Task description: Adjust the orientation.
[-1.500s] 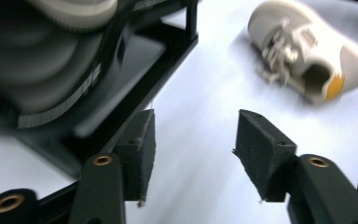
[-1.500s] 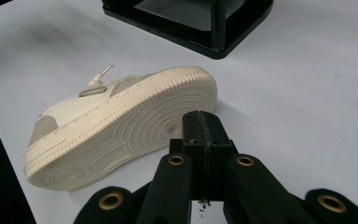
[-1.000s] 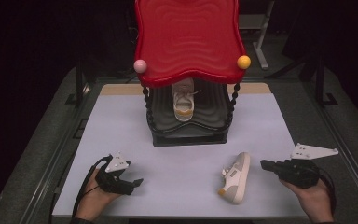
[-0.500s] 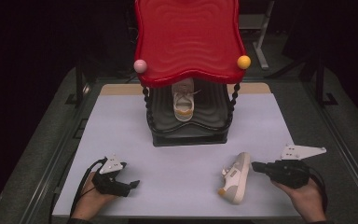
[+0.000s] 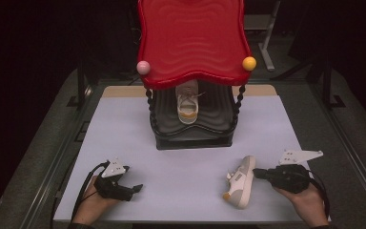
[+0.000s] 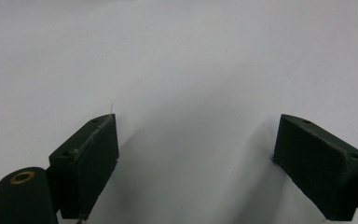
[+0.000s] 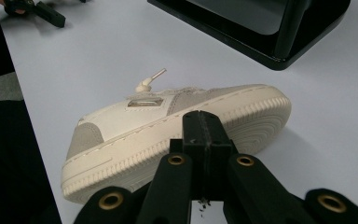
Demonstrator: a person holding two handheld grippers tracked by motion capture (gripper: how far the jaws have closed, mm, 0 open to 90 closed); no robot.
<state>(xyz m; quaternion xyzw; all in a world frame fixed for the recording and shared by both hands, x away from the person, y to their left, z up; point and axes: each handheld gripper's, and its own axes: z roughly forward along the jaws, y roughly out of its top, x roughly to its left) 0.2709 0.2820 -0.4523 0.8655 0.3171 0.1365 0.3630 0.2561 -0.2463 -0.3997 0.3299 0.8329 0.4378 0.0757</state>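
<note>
A white and grey sneaker (image 5: 240,181) lies on its side on the white table, near the front right. Its sole faces my right gripper (image 5: 259,173), whose jaws are shut with nothing between them. In the right gripper view the closed gripper tip (image 7: 205,128) sits right at the sneaker's sole (image 7: 168,130); I cannot tell whether they touch. A matching second sneaker (image 5: 187,102) stands on the black lower tier of the rack (image 5: 193,136). My left gripper (image 5: 132,189) rests at the front left, and in the left gripper view this gripper (image 6: 196,154) stands wide open over bare table.
The rack's red wavy top shelf (image 5: 193,38) overhangs the lower tier, with a pink ball (image 5: 143,67) and a yellow ball (image 5: 249,63) at its front corners. The white table mat (image 5: 124,124) has dark metal rails along both sides.
My right gripper has edged a little to the left, closer to the sneaker's sole. The sneaker and my left gripper have stayed where they were.
</note>
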